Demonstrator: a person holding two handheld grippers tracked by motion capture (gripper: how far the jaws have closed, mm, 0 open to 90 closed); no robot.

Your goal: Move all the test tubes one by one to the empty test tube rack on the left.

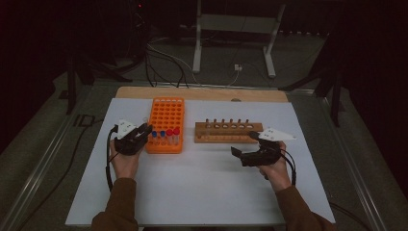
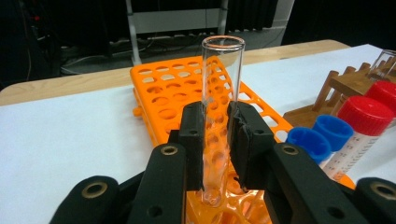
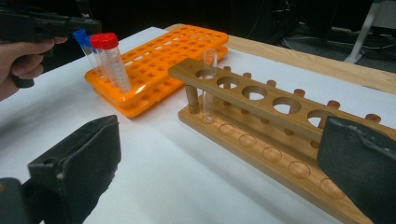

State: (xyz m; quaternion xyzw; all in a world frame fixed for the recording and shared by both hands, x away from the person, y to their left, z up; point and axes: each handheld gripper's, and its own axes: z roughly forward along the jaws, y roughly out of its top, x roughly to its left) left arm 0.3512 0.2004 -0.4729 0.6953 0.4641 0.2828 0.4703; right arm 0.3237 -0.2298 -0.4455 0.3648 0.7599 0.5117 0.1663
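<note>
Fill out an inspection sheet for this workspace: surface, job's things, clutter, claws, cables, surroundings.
Surface: white sheet over a wooden table, bare in front of the racks.
Job's things: clear glass tube, open-topped and upright, held over the orange rack; capped tubes with blue and red caps stand in that rack's near row; wooden rack holds one glass tube in an end hole, other holes free.
Clutter: nothing seen.
Claws: left claw shut on the glass tube; right claw open, holding nothing, beside the wooden rack.
Cables: one trails from each claw along the forearm; more lie on the floor behind the table.
Surroundings: dark room, white metal stand behind.
</note>
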